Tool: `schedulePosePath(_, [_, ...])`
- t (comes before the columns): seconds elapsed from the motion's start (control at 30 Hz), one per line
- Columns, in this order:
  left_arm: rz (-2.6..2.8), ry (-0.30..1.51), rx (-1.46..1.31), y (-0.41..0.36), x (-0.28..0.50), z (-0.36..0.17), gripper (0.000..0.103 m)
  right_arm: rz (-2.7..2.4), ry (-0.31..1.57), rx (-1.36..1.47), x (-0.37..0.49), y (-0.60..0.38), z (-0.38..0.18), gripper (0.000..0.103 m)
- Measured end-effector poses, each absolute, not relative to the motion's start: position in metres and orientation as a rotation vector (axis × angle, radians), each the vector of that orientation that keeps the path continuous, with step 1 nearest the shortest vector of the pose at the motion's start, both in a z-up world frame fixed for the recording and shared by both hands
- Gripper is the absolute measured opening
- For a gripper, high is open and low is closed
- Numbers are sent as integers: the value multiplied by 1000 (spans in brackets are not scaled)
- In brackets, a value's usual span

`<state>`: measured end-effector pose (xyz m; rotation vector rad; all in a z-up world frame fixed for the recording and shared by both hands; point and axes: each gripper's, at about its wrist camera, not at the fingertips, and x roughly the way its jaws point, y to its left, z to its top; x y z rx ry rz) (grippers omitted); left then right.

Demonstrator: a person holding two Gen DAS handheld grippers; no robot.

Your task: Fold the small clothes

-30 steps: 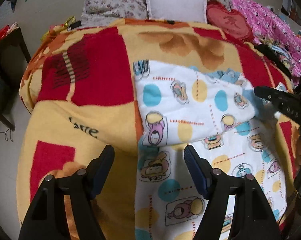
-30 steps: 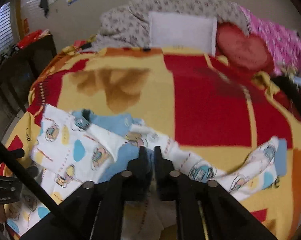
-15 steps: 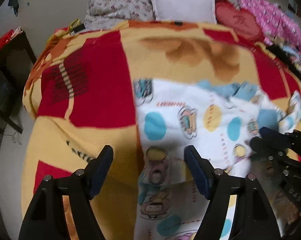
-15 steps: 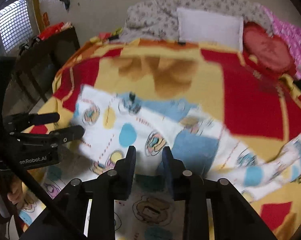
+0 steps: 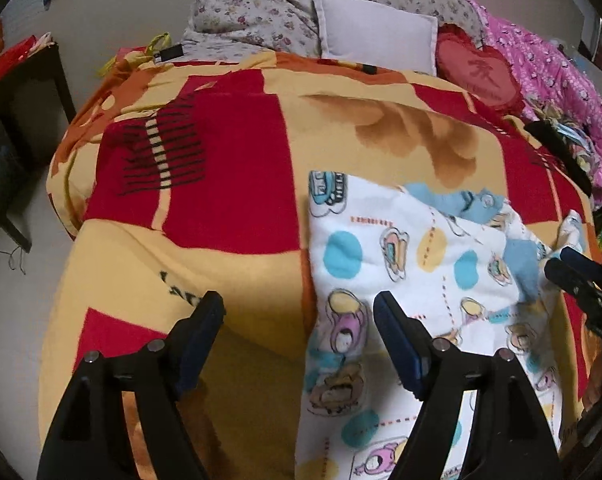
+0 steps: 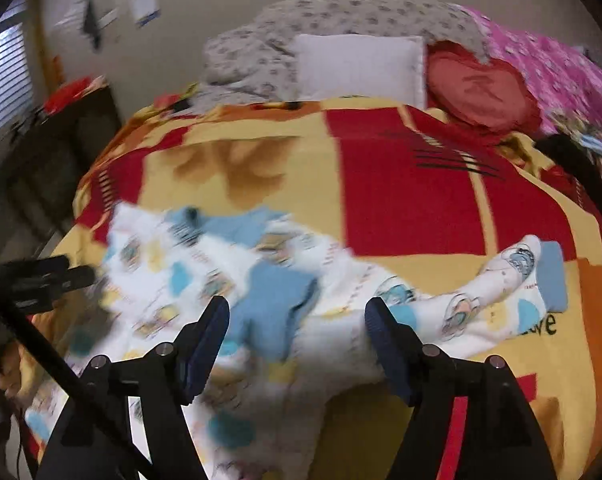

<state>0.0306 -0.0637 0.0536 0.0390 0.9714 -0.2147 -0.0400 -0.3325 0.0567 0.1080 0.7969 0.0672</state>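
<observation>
Released now, right gripper and left gripper hover jaws apart above the garment.

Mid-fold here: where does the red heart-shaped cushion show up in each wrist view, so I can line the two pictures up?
Left wrist: the red heart cushion sits at the upper right, at the head of the bed.
Right wrist: the same cushion is again at the upper right, somewhat blurred.
Shared landmark: the white pillow lies directly to the cushion's left in both views.
</observation>
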Motion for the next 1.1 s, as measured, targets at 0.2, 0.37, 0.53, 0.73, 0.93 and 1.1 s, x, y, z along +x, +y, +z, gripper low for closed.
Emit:
schedulePosePath(0.2, [-210, 1019, 58, -74, 35, 36, 77, 111, 885, 151, -7, -331, 32, 6])
schedulePosePath(0.37, [-221, 1001, 41, -70, 34, 42, 77, 84, 791, 91, -20, -328, 49, 5])
schedulePosePath(0.53, [-194, 981, 16, -71, 44, 51, 77, 34, 823, 95, -11, -342, 44, 5])
schedulePosePath(0.73, [-163, 939, 6, -78, 59, 62, 77, 94, 828, 76, -10, -327, 43, 6])
schedulePosePath(0.93, [-52, 965, 72, -78, 85, 49, 77, 113, 833, 82, -8, -323, 46, 6])
schedulePosePath(1.1, [-16, 1015, 62, -63, 100, 26, 77, 71, 861, 82, 3, -329, 35, 6])
